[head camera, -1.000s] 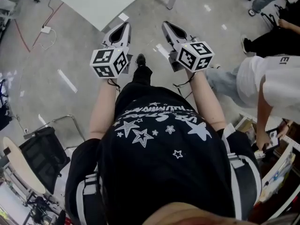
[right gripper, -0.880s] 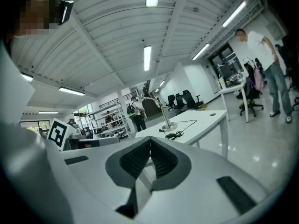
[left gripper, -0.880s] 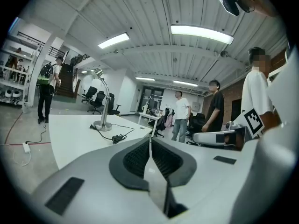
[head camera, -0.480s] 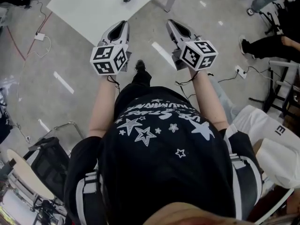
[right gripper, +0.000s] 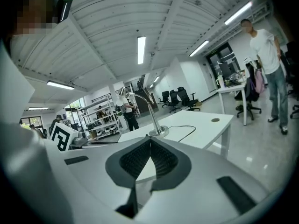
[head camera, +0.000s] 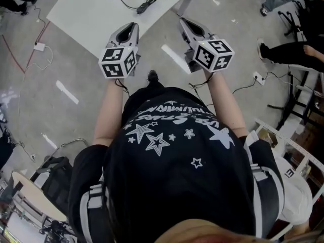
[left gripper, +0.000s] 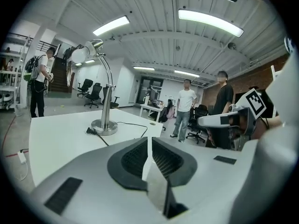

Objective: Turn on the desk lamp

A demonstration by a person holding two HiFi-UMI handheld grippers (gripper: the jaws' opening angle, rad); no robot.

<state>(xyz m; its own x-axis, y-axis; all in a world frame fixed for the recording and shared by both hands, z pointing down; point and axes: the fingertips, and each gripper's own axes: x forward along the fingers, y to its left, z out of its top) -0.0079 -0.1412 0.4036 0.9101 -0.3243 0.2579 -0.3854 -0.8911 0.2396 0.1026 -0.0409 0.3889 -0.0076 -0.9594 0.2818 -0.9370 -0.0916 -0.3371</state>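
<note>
Ahead of both sets of fingertips, on the white table (head camera: 96, 19), stands the desk lamp (left gripper: 105, 124), well apart from either gripper. Left gripper (left gripper: 148, 141): jaws closed together, nothing held; lamp base ahead and left of its fingers. Right gripper (right gripper: 150, 141): jaws closed, empty; lamp base just beyond its tips. Cord (head camera: 147, 5) lies between lamp and fingers

Chrome desk lamp (left gripper: 104, 127) upright on table (left gripper: 56, 146)
</note>
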